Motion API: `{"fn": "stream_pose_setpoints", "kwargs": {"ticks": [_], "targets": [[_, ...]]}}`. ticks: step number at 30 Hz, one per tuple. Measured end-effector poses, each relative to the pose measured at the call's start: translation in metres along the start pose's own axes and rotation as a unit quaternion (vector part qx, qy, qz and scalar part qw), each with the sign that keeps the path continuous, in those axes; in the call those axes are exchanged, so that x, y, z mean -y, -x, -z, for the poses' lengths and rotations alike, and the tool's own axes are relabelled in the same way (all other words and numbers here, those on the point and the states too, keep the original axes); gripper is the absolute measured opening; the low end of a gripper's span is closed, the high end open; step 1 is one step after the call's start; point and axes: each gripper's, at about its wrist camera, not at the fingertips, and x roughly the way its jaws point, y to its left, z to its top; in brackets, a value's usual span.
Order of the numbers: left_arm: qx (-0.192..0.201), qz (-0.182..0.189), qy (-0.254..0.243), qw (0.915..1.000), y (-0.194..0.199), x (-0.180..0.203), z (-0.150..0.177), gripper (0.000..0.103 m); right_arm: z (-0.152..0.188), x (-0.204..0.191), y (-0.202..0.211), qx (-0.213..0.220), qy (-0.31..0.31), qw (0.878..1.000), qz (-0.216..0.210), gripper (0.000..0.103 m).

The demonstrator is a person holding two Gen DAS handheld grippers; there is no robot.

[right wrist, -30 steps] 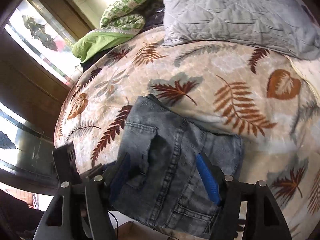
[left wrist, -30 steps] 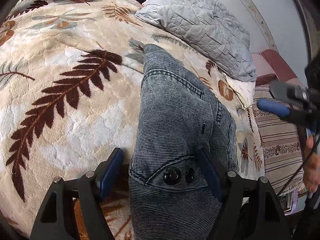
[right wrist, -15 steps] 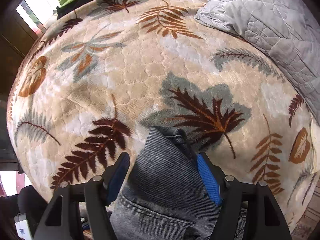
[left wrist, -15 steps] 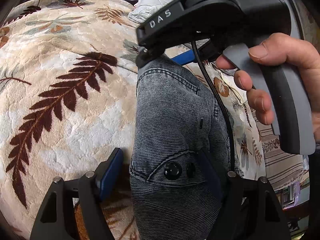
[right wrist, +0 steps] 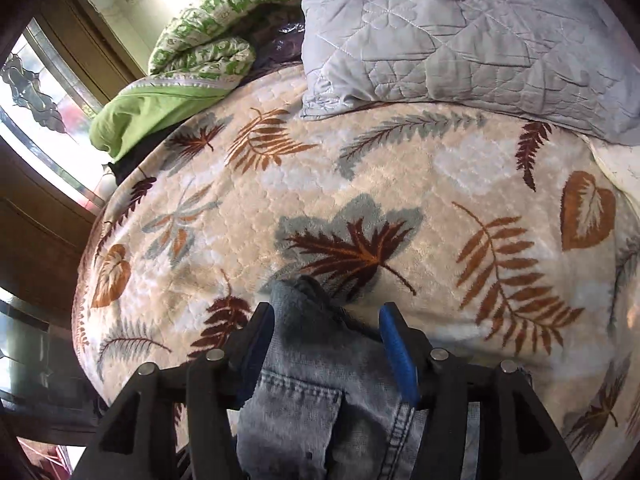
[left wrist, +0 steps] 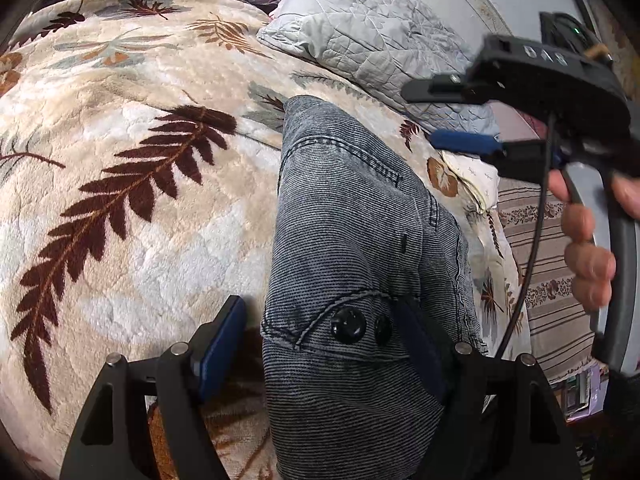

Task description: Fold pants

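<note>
Grey denim pants (left wrist: 352, 248) lie folded in a narrow stack on a leaf-patterned blanket (left wrist: 132, 184). Two black buttons (left wrist: 348, 325) show near the close end. My left gripper (left wrist: 320, 344) is open, its jaws straddling that end without pinching it. The right gripper (left wrist: 460, 140) shows in the left wrist view at the right, held by a hand, open, above the bed edge. In the right wrist view my right gripper (right wrist: 326, 340) is open over the far corner of the pants (right wrist: 316, 384).
A grey quilted pillow (right wrist: 460, 36) lies at the head of the bed. A green and white folded quilt (right wrist: 188, 52) sits at the far left by a window (right wrist: 36, 92). A striped sheet (left wrist: 548, 280) hangs at the bed's right edge.
The right gripper swept in over the pants' far end half a second ago, then drew back to the right. The left gripper and the pants have stayed put.
</note>
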Motion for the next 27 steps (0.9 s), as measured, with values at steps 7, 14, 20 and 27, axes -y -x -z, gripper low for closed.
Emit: {"fn": "stream_pose_setpoints", "kwargs": {"ticks": [7,14,20,27], "targets": [[0.0,-0.001,0.0,1.0,0.016,0.004,0.007,0.078,0.059,0.057,-0.018,-0.018,-0.016,0.999,0.025,0.061],[-0.036,-0.066,-0.052,0.9958,0.009,0.015,0.029,0.079,0.097,0.072,0.006,0.012,-0.012,0.998,0.06,0.077],[0.018,-0.065,-0.074,0.995,0.041,0.034,0.035,0.078,0.132,0.102,0.024,0.044,-0.048,0.997,0.043,0.078],[-0.015,-0.098,-0.077,0.992,0.021,0.03,0.045,0.089,0.19,0.111,0.015,0.005,-0.034,0.999,0.026,0.082]]}}
